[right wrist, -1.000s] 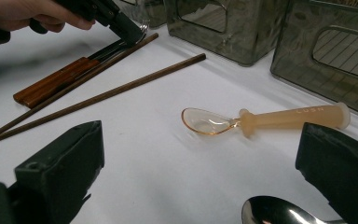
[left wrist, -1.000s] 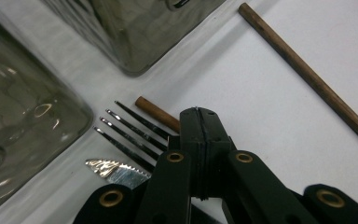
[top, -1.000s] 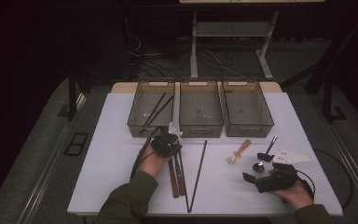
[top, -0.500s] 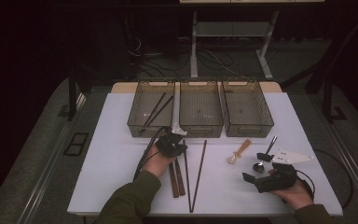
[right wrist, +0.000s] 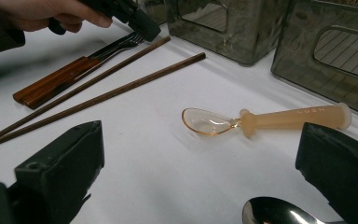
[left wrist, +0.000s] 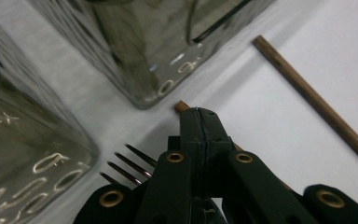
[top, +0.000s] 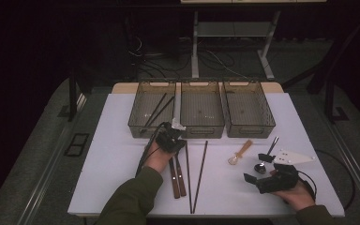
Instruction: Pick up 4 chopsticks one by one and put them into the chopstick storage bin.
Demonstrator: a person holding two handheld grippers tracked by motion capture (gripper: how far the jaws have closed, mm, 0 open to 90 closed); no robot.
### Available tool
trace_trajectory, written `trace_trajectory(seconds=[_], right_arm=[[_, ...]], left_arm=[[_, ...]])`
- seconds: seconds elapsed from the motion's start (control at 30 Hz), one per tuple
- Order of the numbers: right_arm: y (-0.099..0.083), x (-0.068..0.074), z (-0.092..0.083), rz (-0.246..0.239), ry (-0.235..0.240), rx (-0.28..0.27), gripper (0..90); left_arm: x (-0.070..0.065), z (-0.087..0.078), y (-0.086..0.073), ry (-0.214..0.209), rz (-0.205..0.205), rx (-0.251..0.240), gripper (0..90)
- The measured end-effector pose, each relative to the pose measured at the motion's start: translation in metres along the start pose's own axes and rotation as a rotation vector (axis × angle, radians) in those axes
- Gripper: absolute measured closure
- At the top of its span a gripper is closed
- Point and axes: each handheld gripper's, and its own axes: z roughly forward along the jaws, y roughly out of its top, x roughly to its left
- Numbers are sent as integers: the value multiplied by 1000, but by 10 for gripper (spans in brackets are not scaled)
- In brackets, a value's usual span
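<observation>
Chopstick [left wrist: 183, 106] mostly hidden behind left gripper [left wrist: 199, 122]; fork [left wrist: 129, 164] handle hidden; metal spoon [right wrist: 279, 212] cut off at frame bottom.

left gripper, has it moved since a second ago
Yes, a little. In the high view the left gripper has shifted slightly up and right, toward the left basket, with its jaws shut on a chopstick.

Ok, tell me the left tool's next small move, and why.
Probably raise the left tool a little, so the chopstick end lifts clear of the table. Its jaws are shut on that tip, right beside the left tray, which already holds two chopsticks.
</observation>
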Motion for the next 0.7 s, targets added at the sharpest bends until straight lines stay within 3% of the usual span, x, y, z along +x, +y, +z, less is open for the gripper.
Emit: trace_trajectory(seconds=[0.2, 0.7], right_arm=[[0, 0, 0, 0, -1, 0, 13], [0, 0, 0, -1, 0, 0, 13]], left_arm=[[2, 7, 3, 1, -8, 2, 891], [-12, 20, 15, -63, 3, -16, 891]])
